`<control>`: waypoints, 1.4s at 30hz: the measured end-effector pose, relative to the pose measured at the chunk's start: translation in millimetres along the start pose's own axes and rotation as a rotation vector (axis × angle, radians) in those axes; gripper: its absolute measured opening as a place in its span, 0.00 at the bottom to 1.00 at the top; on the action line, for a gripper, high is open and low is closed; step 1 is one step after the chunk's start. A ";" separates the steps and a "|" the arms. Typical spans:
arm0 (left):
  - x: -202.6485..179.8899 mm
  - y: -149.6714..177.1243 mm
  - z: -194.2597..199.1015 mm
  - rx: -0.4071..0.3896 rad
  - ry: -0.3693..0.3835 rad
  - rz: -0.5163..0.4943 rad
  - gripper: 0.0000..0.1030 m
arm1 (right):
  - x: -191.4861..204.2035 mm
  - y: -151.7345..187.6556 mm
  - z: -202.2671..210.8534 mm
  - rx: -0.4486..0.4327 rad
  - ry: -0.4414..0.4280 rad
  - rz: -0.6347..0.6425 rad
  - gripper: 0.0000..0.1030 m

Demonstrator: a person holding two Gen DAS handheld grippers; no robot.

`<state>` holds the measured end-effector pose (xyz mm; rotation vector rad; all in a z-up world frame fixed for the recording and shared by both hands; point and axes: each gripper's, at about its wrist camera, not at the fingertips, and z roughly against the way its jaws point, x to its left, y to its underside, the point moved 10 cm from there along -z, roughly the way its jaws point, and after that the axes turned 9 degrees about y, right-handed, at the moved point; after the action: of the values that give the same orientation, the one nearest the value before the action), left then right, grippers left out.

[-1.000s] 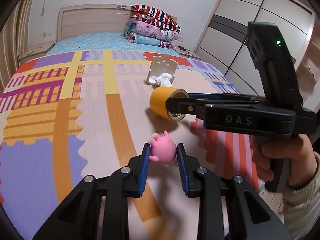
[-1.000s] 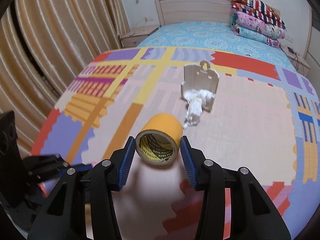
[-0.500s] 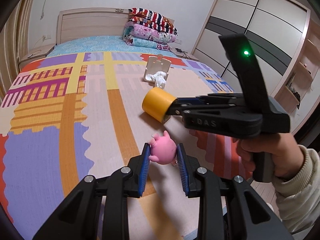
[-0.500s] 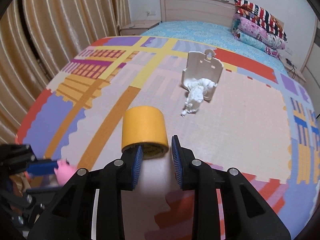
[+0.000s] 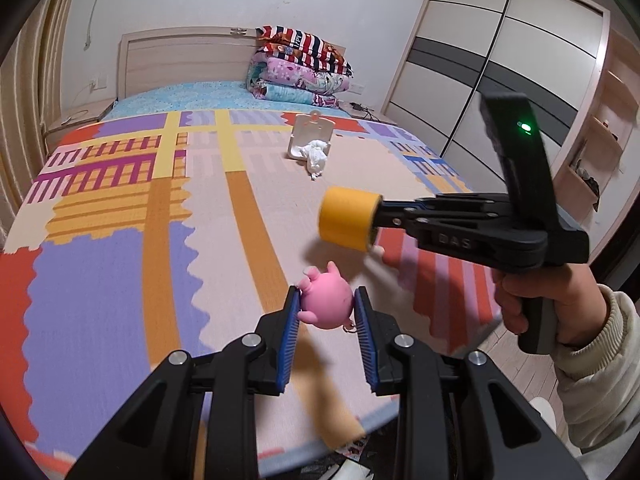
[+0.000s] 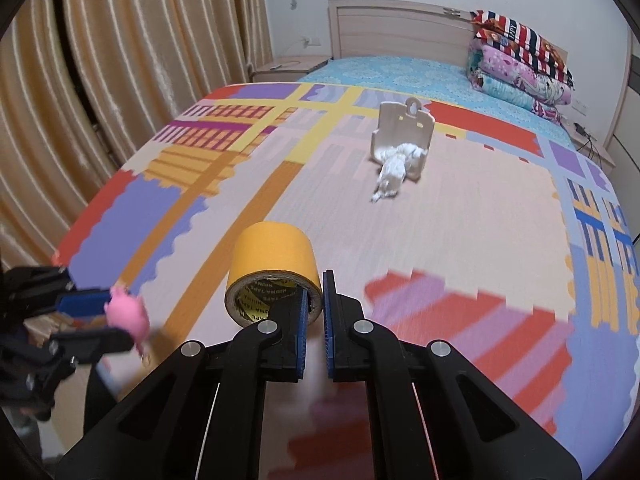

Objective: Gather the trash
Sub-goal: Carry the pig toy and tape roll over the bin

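Both claws were loaded, and one piece of trash was left on the bed.

The right gripper [image 6: 315,306] was clamped on the wall of the yellow tape roll [image 6: 272,264], lifted above the mat. To its left, the left gripper [image 5: 326,316] was closed on the pink pig toy [image 5: 326,300]. Far ahead of both, the crumpled tissue [image 6: 394,170] lay at the white holder [image 6: 404,128], not yet collected; I judge the task about half done.

Bed [image 5: 120,264] under me, covered by colourful patchwork mat [image 6: 460,240]. On the mat: white plastic holder [image 6: 404,136] with crumpled tissue [image 6: 390,176] spilling out. Folded quilts [image 5: 300,72] stacked by the headboard.
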<state>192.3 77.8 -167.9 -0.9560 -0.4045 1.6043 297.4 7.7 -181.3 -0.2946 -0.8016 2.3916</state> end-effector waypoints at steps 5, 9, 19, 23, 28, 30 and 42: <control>-16.3 13.1 9.3 0.008 0.014 -0.017 0.26 | 6.7 22.4 22.8 -0.003 -0.030 -0.024 0.07; -34.5 25.4 13.7 0.023 0.032 -0.050 0.26 | 16.9 42.0 44.1 -0.012 -0.049 -0.024 0.07; -65.5 57.2 20.9 0.070 0.055 -0.113 0.26 | 29.7 90.1 74.2 0.000 -0.067 -0.020 0.07; -70.2 79.5 18.3 0.112 0.059 -0.118 0.26 | 33.4 110.5 75.7 0.025 -0.064 -0.012 0.07; -72.8 114.8 12.3 0.182 0.065 -0.117 0.26 | 37.3 136.8 78.3 0.054 -0.082 -0.017 0.07; -72.3 133.3 7.3 0.221 0.061 -0.127 0.26 | 38.9 146.6 77.4 0.069 -0.087 -0.020 0.07; -62.6 223.7 -33.5 0.439 0.056 -0.123 0.26 | 59.8 213.3 43.7 0.222 -0.100 0.018 0.07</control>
<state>72.3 -49.7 -324.1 -0.6251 -0.0625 1.4686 133.6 -114.2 -277.6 -0.0940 -0.5709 2.5010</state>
